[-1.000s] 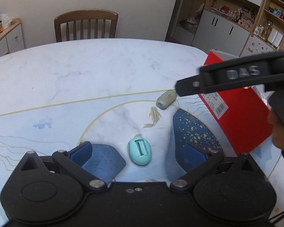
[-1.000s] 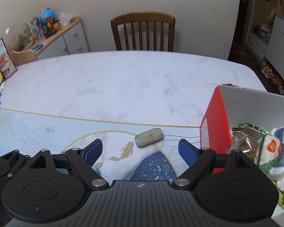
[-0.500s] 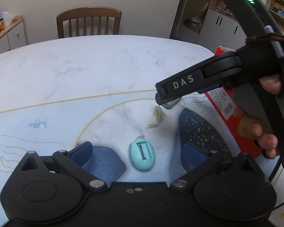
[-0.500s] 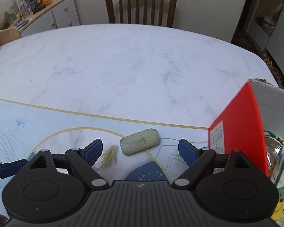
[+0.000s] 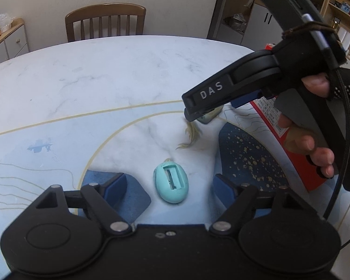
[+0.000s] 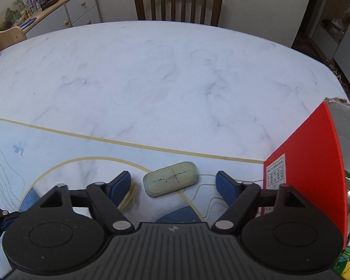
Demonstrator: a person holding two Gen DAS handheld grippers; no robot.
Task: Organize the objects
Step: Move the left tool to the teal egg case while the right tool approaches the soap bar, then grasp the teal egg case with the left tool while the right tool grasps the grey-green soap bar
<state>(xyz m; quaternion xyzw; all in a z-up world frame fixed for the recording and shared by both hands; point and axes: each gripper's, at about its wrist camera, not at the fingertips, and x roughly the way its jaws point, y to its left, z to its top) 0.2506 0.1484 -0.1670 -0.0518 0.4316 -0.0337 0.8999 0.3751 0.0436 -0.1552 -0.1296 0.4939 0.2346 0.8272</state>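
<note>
Our right gripper is spread wide around the eraser, near the tabletop's right edge beside the red box. Our left gripper, also wide, straddles the sharpener, touching nothing.

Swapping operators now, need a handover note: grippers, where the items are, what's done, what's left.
Left gripper: open, empty, jaws either side of the teal egg-shaped item on the table.
Right gripper: open, empty, low over the pale green case, jaws straddling it, not closed yet.
Red box: at the right, open, already holding several packets.
Yellow strand: loose on the table between the two items.
Done: some items in the box. Left: likely grasp the case and put it in the box, then the teal item and the strand.
</note>
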